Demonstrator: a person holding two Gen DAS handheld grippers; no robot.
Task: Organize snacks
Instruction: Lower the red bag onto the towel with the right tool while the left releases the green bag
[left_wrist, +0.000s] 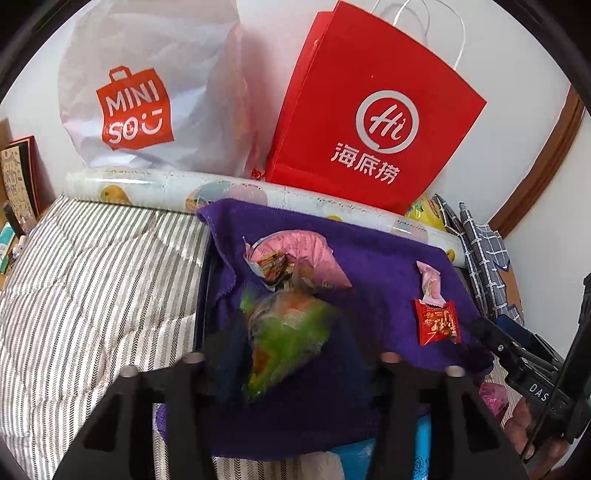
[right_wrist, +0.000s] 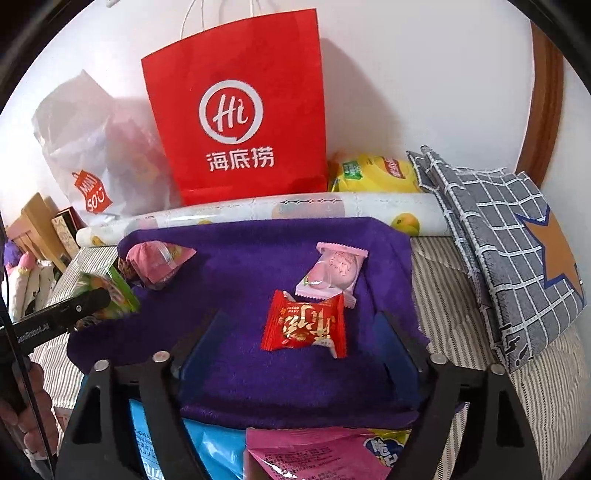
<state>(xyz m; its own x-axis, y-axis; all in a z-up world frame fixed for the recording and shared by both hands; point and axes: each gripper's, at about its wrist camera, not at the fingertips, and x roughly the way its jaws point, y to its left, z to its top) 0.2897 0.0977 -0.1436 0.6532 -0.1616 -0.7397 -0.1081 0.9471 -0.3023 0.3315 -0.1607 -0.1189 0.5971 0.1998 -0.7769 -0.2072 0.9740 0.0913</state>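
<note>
A purple cloth (left_wrist: 369, 266) (right_wrist: 240, 266) is spread over striped bedding. In the left wrist view a blurred green snack packet (left_wrist: 284, 332) sits between the fingers of my left gripper (left_wrist: 288, 332), whose jaws stand wider than the packet. Just beyond it lies a pink packet (left_wrist: 295, 258) (right_wrist: 159, 262). My right gripper (right_wrist: 301, 314) is open, its fingers on either side of a red candy (right_wrist: 304, 325) (left_wrist: 437, 323) that lies flat on the cloth. A pink-and-white peach candy (right_wrist: 332, 273) (left_wrist: 430, 284) touches the red one's far edge.
A red paper bag (right_wrist: 236, 110) and a white MINISO plastic bag (left_wrist: 147, 92) stand against the wall behind a patterned paper roll (right_wrist: 295, 210). A yellow packet (right_wrist: 373, 173) and grey checked fabric (right_wrist: 498, 240) lie at right. Blue (right_wrist: 207, 450) and pink (right_wrist: 314, 454) packets lie at the near edge.
</note>
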